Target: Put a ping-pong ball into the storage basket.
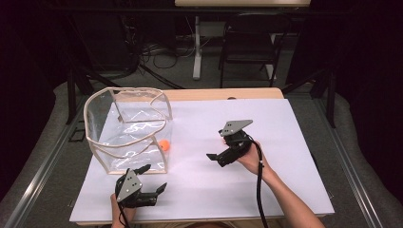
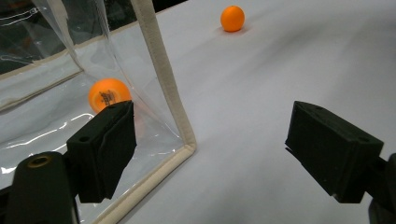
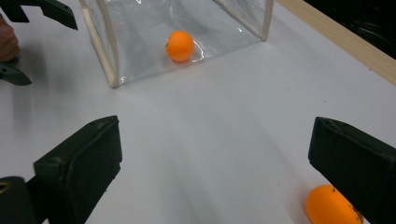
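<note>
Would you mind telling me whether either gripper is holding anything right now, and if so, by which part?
Nothing is held. The left gripper is open beside the bag, and the right gripper is open over the table, with a ball by one jaw.

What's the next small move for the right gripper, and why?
Probably shift the right gripper toward the loose ball and close on it: its jaws are open and empty, the ball lies on the table beside one jaw, and another ball already sits in the clear bag.

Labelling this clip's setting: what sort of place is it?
Probably a lab or workshop recording station: a white table ringed by dark curtains, with loose cables and a folding chair behind.
</note>
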Demonstrator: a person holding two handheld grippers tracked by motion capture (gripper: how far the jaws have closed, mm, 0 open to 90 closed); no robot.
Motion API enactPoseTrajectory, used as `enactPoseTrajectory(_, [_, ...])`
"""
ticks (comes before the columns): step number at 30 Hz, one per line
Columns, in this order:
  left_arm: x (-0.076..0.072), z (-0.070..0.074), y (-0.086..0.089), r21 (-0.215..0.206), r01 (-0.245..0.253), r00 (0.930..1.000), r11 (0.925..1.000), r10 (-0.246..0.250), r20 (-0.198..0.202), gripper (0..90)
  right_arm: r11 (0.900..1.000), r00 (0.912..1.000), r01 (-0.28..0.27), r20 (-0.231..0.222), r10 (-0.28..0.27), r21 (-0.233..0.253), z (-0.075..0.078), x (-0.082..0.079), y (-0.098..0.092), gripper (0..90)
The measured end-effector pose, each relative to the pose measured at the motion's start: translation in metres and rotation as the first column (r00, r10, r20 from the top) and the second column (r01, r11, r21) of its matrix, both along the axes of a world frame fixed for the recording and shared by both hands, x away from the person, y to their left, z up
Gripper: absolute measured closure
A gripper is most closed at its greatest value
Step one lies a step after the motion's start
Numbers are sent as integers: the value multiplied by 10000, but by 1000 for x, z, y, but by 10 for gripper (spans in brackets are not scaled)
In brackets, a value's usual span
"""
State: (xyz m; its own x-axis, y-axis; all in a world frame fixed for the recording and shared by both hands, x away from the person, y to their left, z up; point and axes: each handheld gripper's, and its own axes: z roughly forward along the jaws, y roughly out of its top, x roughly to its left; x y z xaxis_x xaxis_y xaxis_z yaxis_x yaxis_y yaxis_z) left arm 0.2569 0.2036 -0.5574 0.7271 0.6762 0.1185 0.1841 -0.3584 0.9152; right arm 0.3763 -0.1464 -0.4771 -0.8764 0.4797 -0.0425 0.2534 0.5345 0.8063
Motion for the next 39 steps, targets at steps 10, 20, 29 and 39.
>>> enactPoseTrajectory(10, [-1, 0, 0, -14, 14, 10000, 10000, -14, 39, 159, 9993, 9992, 309, -270, -304, 195, -13, -2, -15, 24])
enactPoseTrajectory(20, [-2, 1, 2, -24, -21, 10000, 10000, 22, 76, 159, 9991, 9987, 379, -344, -372, 207, -26, -7, -21, 24])
enactPoseTrajectory(29, [-2, 1, 3, -93, -62, 10000, 9999, 63, 68, 159, 9980, 9975, 600, -384, -592, 196, -40, -10, -28, 25])
enactPoseTrajectory(39, [-2, 0, 3, -106, -57, 10000, 9999, 58, 51, 159, 9960, 9958, 888, -232, -886, 112, -44, -15, -44, 25])
